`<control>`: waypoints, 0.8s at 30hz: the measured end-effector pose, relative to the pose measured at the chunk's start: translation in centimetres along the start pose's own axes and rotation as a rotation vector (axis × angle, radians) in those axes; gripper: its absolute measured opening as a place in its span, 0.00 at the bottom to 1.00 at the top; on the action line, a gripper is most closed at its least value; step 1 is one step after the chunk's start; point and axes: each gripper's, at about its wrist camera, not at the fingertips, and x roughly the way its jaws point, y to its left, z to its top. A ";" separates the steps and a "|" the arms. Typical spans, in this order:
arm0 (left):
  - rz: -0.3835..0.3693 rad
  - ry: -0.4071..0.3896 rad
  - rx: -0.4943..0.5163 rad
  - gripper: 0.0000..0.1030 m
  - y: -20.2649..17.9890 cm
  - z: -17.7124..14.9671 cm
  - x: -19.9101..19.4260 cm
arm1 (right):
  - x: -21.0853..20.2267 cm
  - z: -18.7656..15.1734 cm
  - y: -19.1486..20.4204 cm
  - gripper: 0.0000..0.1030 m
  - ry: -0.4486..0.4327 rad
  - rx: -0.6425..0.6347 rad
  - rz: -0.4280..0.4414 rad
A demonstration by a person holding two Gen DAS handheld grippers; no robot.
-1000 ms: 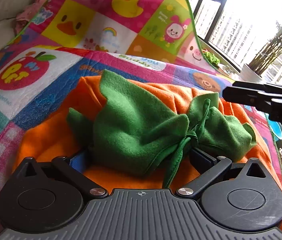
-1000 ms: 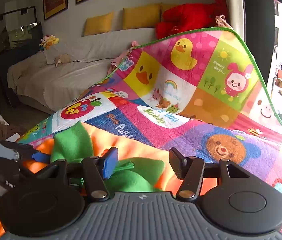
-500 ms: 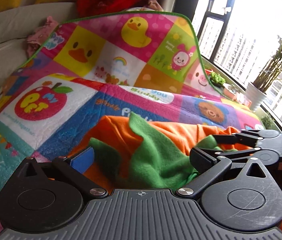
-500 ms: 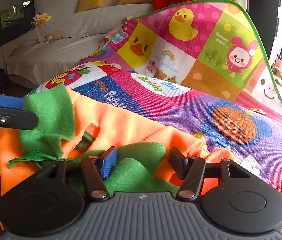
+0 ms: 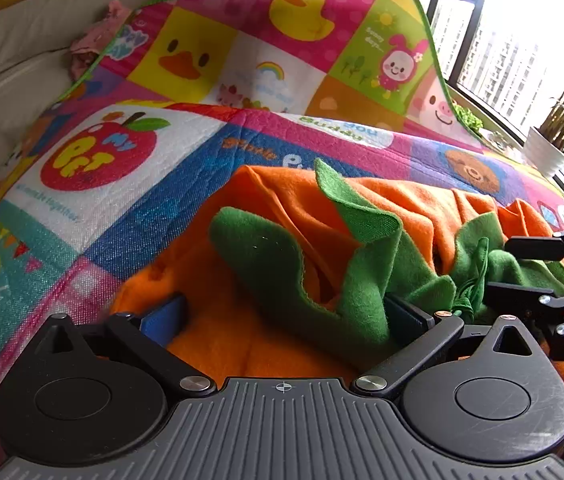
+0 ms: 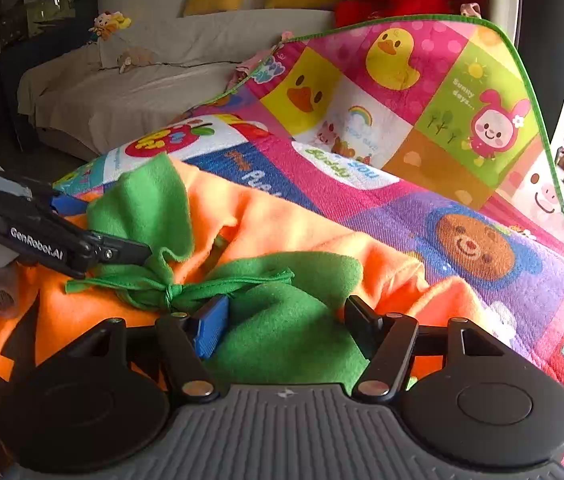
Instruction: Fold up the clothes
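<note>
On a bright patchwork play mat [image 5: 130, 200], toward its near edge, lies an orange fleece garment [image 5: 250, 340] with a green leaf-shaped collar [image 5: 293, 276] and a knotted green tie [image 6: 174, 290]. It looks like a pumpkin costume; black face shapes [image 6: 22, 336] show on the orange at the left of the right wrist view. The garment is bunched and rumpled rather than flat, with the collar flopped over the body.

Both grippers sit low over the collar, close together. The left gripper [image 5: 285, 312] has its jaws spread wide, with green fleece and orange cloth lying between them and against the right-hand finger, but nothing pinched. The right gripper [image 6: 285, 320] is also spread, straddling a green flap just beside the knot.

Judging by this, each tool is placed to take a side of the collar so the top can be lifted or drawn straight. Whether the garment is being spread out or already partly folded cannot be told. The mat's far edge curls upward against a sofa [image 6: 162, 80].
</note>
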 end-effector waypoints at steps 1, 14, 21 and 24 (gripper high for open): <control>-0.001 0.000 -0.001 1.00 0.0 0.0 0.0 | -0.1 0.2 -0.1 0.63 -0.006 0.005 0.003; -0.007 -0.006 -0.008 1.00 0.0 0.2 -0.6 | 2.9 -0.6 -1.0 0.65 0.018 0.035 -0.049; 0.000 -0.006 -0.007 1.00 -0.1 0.4 -0.7 | 2.7 -0.5 -1.0 0.66 0.022 0.033 -0.054; -0.005 -0.028 -0.009 1.00 -0.1 0.7 -1.3 | 2.6 -0.4 -0.9 0.66 0.024 0.027 -0.058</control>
